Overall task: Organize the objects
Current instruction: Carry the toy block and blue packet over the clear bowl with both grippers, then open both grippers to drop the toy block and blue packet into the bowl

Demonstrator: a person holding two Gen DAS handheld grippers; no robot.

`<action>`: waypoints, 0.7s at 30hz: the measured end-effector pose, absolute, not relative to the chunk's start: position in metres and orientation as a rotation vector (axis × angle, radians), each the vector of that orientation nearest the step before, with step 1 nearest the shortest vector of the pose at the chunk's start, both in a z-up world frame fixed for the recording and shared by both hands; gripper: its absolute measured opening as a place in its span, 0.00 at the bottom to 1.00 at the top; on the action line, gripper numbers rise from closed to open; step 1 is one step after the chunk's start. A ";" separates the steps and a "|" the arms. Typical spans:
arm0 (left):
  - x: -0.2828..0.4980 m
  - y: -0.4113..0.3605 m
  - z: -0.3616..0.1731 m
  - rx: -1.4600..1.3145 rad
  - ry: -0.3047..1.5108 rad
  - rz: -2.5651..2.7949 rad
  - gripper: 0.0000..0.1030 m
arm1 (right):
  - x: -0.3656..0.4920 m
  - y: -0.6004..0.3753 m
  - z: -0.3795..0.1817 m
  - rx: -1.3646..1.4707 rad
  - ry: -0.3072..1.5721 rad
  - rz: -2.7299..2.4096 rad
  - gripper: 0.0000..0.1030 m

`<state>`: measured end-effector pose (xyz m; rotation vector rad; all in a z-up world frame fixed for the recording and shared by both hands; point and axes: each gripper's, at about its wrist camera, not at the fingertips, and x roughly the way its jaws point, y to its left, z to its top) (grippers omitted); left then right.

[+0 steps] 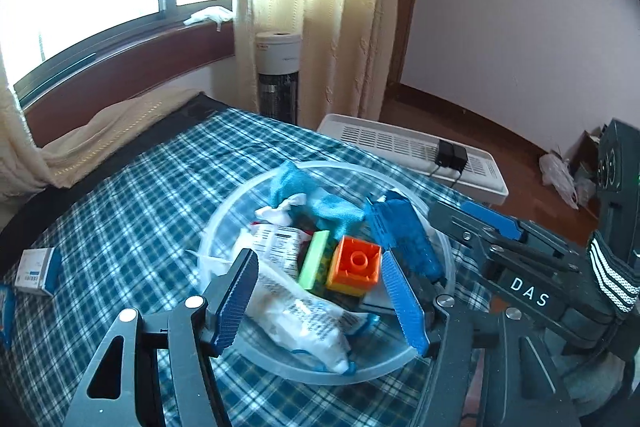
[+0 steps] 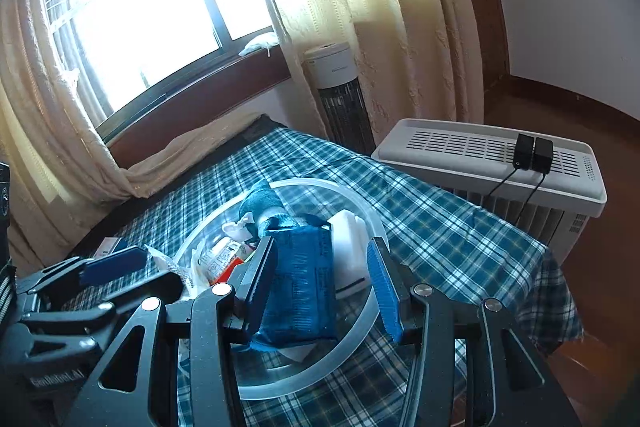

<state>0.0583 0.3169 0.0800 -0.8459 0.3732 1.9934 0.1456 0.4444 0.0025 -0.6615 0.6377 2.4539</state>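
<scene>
Both claws spread wide over clear bowl (image 1: 224, 223) on plaid surface (image 1: 132, 195). Right claw (image 2: 322, 287) straddles blue packet (image 2: 298, 291), left claw (image 1: 320, 301) empty. Risk: closing pads snag neighbouring clutter, tipping bowl.

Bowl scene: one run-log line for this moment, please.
left gripper: open over bowl | right gripper: open around blue packet | small box: on cloth

Right gripper (image 2: 320, 291) over clear bowl (image 2: 362, 209), jaws apart, blue packet (image 2: 300, 291) between them against left finger. Bowl sits mid-table on plaid cloth (image 2: 440, 227). Left gripper (image 2: 120, 267) at bowl's left rim. 2 black adapters (image 2: 534, 149) on white heater (image 2: 480, 163) past table's right edge.
</scene>
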 end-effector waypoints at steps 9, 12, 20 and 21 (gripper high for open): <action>0.041 0.292 0.085 -0.854 0.325 2.063 0.86 | 0.139 0.432 0.007 -0.672 0.620 2.476 0.47; 0.035 0.282 0.085 -0.862 0.324 2.110 0.95 | 0.135 0.427 0.009 -0.672 0.611 2.482 0.47; 0.009 0.242 0.077 -0.923 0.295 2.213 0.95 | 0.119 0.409 0.018 -0.681 0.568 2.525 0.47; 0.005 0.237 0.076 -0.931 0.289 2.226 0.95 | 0.114 0.405 0.020 -0.686 0.557 2.538 0.47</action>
